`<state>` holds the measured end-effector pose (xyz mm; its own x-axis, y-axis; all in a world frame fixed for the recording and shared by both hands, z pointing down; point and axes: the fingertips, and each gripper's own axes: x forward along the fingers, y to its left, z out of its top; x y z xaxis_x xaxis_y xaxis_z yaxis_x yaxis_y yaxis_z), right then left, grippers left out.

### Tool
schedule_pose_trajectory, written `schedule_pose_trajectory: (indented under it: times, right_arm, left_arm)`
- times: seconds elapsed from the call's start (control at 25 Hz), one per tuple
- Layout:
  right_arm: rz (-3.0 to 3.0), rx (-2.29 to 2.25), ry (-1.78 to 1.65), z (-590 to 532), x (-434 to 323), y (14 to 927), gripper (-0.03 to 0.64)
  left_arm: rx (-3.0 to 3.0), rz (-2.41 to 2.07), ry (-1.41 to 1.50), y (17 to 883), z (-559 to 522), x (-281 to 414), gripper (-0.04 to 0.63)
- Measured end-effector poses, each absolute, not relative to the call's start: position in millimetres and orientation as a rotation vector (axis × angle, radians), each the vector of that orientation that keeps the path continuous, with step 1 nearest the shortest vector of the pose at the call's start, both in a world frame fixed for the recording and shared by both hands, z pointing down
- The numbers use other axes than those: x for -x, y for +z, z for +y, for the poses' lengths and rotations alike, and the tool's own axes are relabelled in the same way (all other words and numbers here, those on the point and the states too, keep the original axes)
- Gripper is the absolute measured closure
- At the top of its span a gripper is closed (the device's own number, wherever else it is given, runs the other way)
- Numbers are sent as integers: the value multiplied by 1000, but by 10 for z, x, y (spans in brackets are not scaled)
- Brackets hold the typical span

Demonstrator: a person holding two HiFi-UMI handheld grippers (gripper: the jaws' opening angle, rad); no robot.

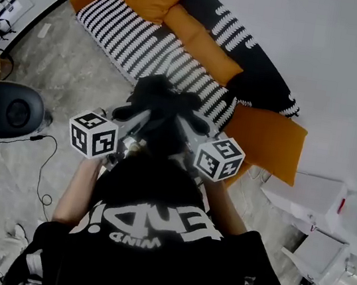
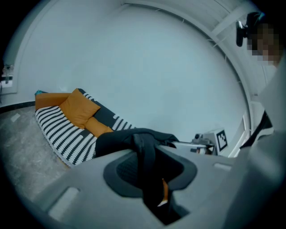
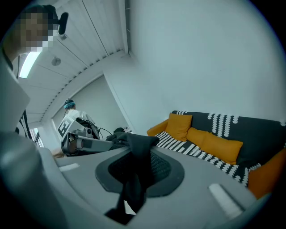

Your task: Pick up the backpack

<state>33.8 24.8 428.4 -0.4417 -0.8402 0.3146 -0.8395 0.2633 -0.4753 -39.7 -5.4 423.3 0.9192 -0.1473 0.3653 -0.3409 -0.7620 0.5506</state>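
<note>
Backpack [image 1: 163, 101]: black soft cloth, bunched between the tips of both tongs and just ahead of them, above the near edge of a striped sofa [image 1: 134, 41]. Whether it hung fully clear of the seat could not be told.
Left tongs [image 1: 146, 116]: nearly pressed together, pinching a black strap [image 2: 147, 161] that ran down across the pad.
Right tongs [image 1: 184, 122]: also almost closed, pinching a fold of black cloth [image 3: 136, 161] draped over the pad.
Handling: the bag looked limp and fairly light. It sagged and folded instead of keeping a shape, so it would likely droop and swing below the tips. The woven cloth seemed neither slippery nor fragile.
Where to hold: the straps near the top, one on each side, seemed the surest places. Loose body cloth could slide out.
Arms: left forearm [image 1: 83, 184] and right forearm [image 1: 227, 210] reached forward from the chest. The tongs angled inward, tips close together and pointing slightly downward.
</note>
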Motion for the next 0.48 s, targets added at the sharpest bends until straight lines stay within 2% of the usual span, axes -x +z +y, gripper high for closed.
schedule_pose_trajectory:
  times: [0.48]
  right_arm:
    - [2465,1663,-981,261,-358,4333,560]
  left_arm:
    - [-2424,-332,409,4281,-50,370,500]
